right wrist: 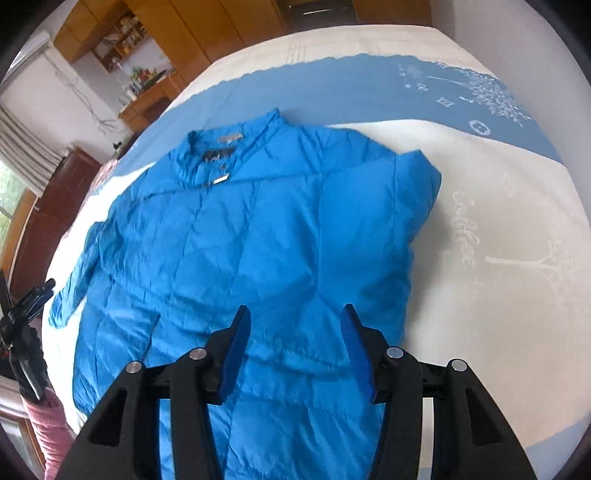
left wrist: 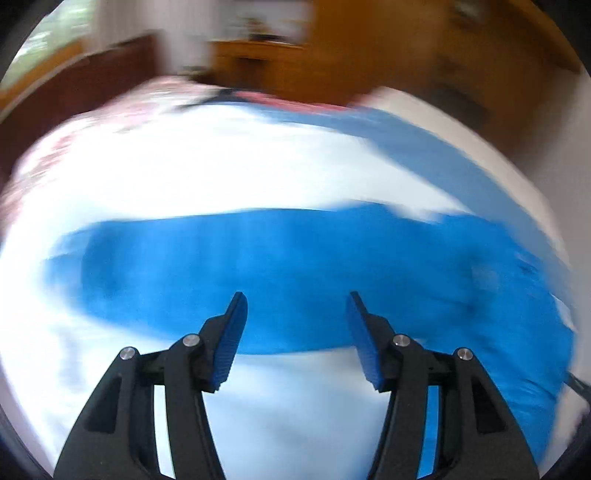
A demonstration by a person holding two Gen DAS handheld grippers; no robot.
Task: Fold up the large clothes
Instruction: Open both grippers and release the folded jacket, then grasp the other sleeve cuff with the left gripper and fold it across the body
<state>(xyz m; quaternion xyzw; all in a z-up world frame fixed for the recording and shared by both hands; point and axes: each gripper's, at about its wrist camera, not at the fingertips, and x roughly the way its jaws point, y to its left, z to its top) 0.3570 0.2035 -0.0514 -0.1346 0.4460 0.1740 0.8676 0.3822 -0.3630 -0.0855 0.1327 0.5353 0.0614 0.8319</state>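
— Jacket (right wrist: 243,251), bright blue and quilted, lies spread flat on the bed (right wrist: 498,221), front up; its collar (right wrist: 229,144) points to the far side, and one sleeve (right wrist: 74,280) stretches off toward the bed's left edge.

— Any label on it?

— A dark tag (right wrist: 218,154) sits inside the collar, too small to read; a pale zip pull (right wrist: 218,181) lies just below it.

— And writing on the bed?

— The white sheet carries faint cursive script (right wrist: 466,229) beside a tree-like drawing; I cannot make out the word; a blue band (right wrist: 351,92) across the far part shows white flower prints.

— The right hand-held gripper (right wrist: 295,314)?

— Spread wide above the jacket's lower front, pinching nothing; blue pads (right wrist: 236,343) face each other across the gap.

— The left hand-held gripper (left wrist: 297,299)?

— Also spread, nothing between its pads; its view is badly blurred; a blue stretch of the jacket (left wrist: 258,266) crosses the white sheet just ahead of the fingertips.

— Anything else?

— Wooden cabinets (right wrist: 207,26) stand past the bed; a pink sleeve (right wrist: 48,424) shows at the lower left of the right view.
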